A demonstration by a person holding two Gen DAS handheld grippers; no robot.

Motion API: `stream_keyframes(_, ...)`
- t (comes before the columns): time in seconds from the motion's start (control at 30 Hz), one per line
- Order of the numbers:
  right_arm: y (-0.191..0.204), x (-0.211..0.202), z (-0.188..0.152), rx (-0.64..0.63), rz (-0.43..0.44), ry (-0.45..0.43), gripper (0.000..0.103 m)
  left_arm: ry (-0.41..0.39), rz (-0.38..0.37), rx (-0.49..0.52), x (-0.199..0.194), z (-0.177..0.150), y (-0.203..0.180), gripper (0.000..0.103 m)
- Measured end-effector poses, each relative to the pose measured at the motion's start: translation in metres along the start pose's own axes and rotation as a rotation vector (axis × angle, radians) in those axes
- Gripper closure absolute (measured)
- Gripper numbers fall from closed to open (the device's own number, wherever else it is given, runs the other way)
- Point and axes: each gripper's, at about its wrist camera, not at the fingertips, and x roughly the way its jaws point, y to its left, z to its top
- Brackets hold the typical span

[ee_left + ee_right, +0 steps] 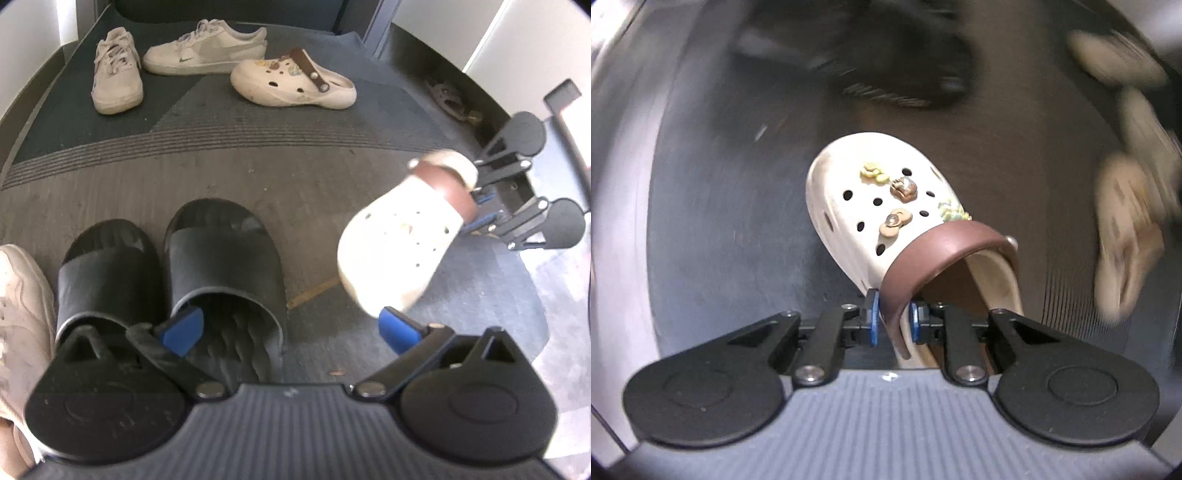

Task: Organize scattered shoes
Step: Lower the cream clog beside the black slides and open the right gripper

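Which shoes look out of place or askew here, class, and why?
The cream clog with the brown strap hangs in the right claw, apart from its matching cream clog across the dark mat. The two pale lace-up sneakers lie at angles, while the black slides sit paired.

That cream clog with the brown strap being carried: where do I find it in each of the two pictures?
Left wrist view: the carried clog is at the right, lifted off the floor, held by the right tongs at its strap end.
Right wrist view: the same clog fills the centre, the right tongs shut on its brown strap.
Shared landmark: the brown strap.
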Motion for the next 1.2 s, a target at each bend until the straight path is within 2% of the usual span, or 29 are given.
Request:
stream_keyframes(0.07, -0.003, -0.010, -0.019, 0.304, -0.021, -0.042, 0.086, -0.012, -0.002, 0.002, -0.006, -0.001, -0.001, 0.001)
stream_keyframes(0.2, -0.005, -0.012, -0.048, 0.717, -0.091, -0.068, 0.087, -0.039, -0.003, 0.007, -0.018, -0.003, -0.001, 0.001)
stream_keyframes(0.3, 0.013, -0.018, -0.085, 1.138, -0.144, -0.153, 0.089, -0.047, -0.003, 0.006, -0.025, -0.005, -0.001, 0.001)
stream_keyframes(0.47, 0.043, -0.010, -0.100, 1.446, -0.155, -0.270, 0.090, -0.051, 0.000, 0.018, -0.031, -0.007, -0.003, 0.001)
stream_keyframes(0.67, 0.076, 0.019, -0.093, 1.624, -0.151, -0.428, 0.089, -0.045, 0.001, 0.027, -0.029, -0.008, -0.004, 0.001)
stream_keyframes(0.8, 0.094, 0.027, -0.092, 1.584, -0.200, -0.520, 0.086, -0.033, 0.003, 0.031, -0.024, -0.008, -0.004, 0.001)
stream_keyframes(0.9, 0.090, 0.038, -0.092, 1.561, -0.223, -0.564, 0.083, -0.026, 0.002, 0.035, -0.021, -0.009, -0.005, 0.001)
stream_keyframes(0.97, 0.084, 0.046, -0.093, 1.562, -0.227, -0.568, 0.080, -0.024, -0.004, 0.043, -0.021, -0.011, -0.008, 0.001)
stream_keyframes(1.07, 0.069, 0.067, -0.092, 1.562, -0.163, -0.534, 0.081, -0.021, -0.013, 0.056, -0.021, -0.014, -0.012, 0.001)
stream_keyframes(1.2, 0.068, 0.065, -0.082, 1.527, -0.244, -0.536, 0.086, -0.018, -0.024, 0.072, -0.021, -0.017, -0.018, 0.001)
